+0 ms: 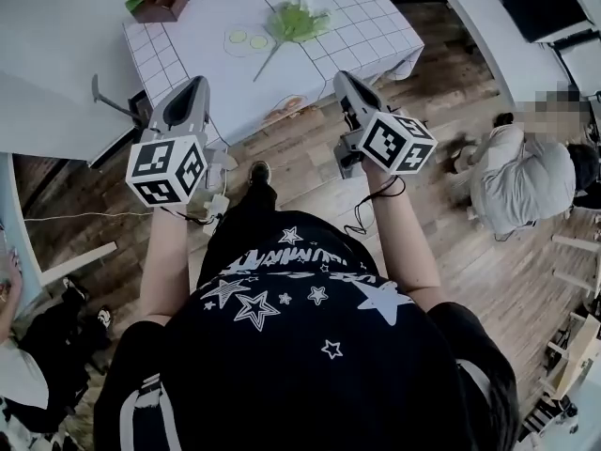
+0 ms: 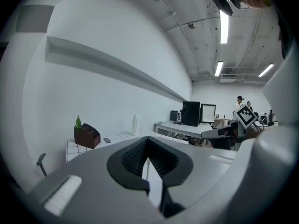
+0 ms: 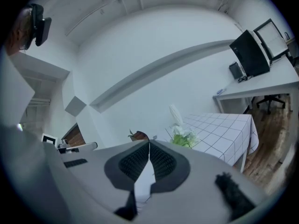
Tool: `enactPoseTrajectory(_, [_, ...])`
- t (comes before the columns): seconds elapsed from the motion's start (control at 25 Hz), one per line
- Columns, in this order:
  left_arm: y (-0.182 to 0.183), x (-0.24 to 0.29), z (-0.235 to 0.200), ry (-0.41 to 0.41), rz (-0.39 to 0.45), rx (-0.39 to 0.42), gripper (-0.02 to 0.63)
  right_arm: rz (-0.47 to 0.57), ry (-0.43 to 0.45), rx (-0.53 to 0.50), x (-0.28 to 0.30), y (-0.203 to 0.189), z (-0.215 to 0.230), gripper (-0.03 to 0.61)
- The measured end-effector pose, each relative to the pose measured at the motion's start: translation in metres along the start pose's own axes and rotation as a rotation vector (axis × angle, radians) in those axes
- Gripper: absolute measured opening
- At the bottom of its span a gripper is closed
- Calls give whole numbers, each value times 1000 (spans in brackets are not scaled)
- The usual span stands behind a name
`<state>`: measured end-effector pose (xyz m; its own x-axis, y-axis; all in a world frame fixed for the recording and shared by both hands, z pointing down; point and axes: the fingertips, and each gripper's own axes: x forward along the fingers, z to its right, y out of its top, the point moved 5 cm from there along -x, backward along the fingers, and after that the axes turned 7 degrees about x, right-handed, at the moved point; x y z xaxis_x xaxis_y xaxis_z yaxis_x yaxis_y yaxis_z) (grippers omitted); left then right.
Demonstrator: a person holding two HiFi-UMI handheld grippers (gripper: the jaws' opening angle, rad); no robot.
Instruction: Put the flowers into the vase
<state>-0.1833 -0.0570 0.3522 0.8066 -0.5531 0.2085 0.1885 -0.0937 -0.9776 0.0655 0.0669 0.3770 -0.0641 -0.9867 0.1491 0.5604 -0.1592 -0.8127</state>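
head view: left hand-held gripper [image 1: 198,84] and right hand-held gripper [image 1: 341,77], closed empty, short of table [image 1: 376,45] edge.

Left gripper [image 1: 194,90], right gripper [image 1: 344,81] — jaws together, empty.

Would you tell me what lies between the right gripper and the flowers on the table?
Nothing but bare checked tablecloth separates the right gripper from the flowers, as the head view shows.
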Motion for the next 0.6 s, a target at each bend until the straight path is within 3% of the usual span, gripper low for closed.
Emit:
enactPoseTrajectory(0.28, [-6, 54, -41, -29, -19, -29, 8, -23, -64, -9, 61, 10, 14, 12])
enactPoseTrajectory(0.6, [-4, 104, -55, -104, -35, -23, 8, -87, -160, 15, 95, 2, 37, 12])
